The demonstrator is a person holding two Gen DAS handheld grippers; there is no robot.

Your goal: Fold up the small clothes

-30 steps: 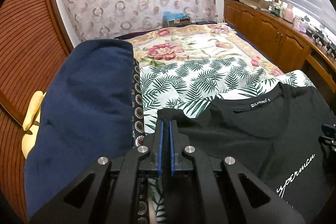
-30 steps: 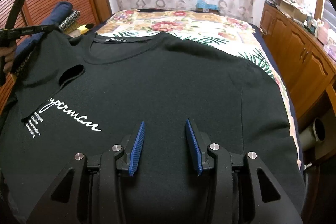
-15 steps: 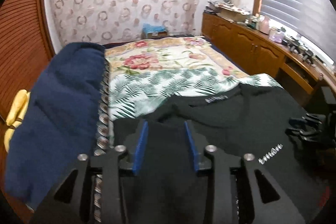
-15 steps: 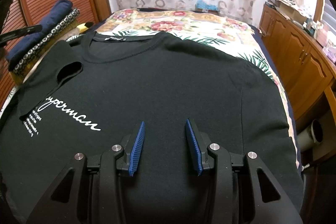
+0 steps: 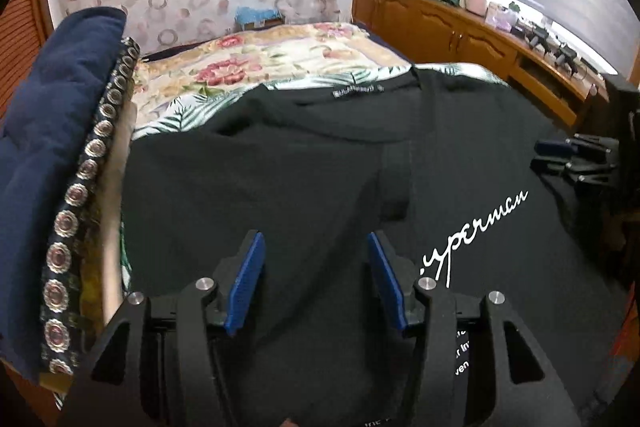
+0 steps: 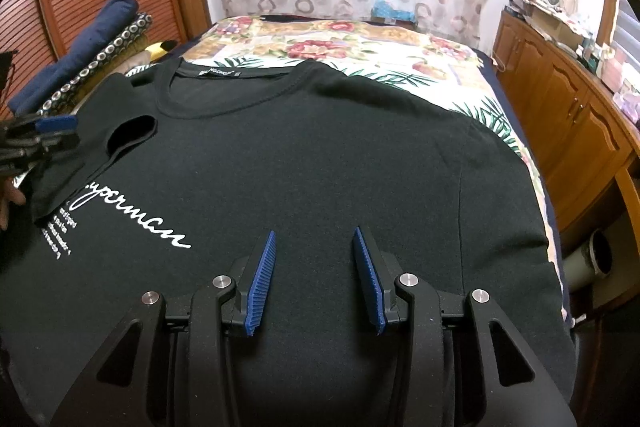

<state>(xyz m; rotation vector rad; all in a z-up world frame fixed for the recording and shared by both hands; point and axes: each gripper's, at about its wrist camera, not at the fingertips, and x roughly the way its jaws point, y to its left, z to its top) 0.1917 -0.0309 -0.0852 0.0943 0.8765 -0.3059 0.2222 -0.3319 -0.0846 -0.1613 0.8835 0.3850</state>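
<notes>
A black T-shirt point(image 6: 320, 155) lies spread face up on the bed point(image 6: 360, 43), its collar toward twelve o'clock in the right wrist view and its white script print point(image 6: 132, 223) at about nine o'clock. The shirt's sleeve point(image 6: 96, 131) on that side is folded in over the chest, its cuff opening showing as a dark oval. The right tongs point(image 6: 314, 279) hover above the lower middle of the shirt with their blue pads apart and nothing between them. The left tongs point(image 5: 316, 283) hang over the folded-in side of the shirt, their jaws opening, with no cloth pinched between the pads. In the left wrist view a stack of folded dark-blue fabric point(image 5: 60, 131) sits at nine o'clock, just beside the shirt's edge, and wooden cabinets point(image 5: 460, 27) run along at two o'clock.
</notes>
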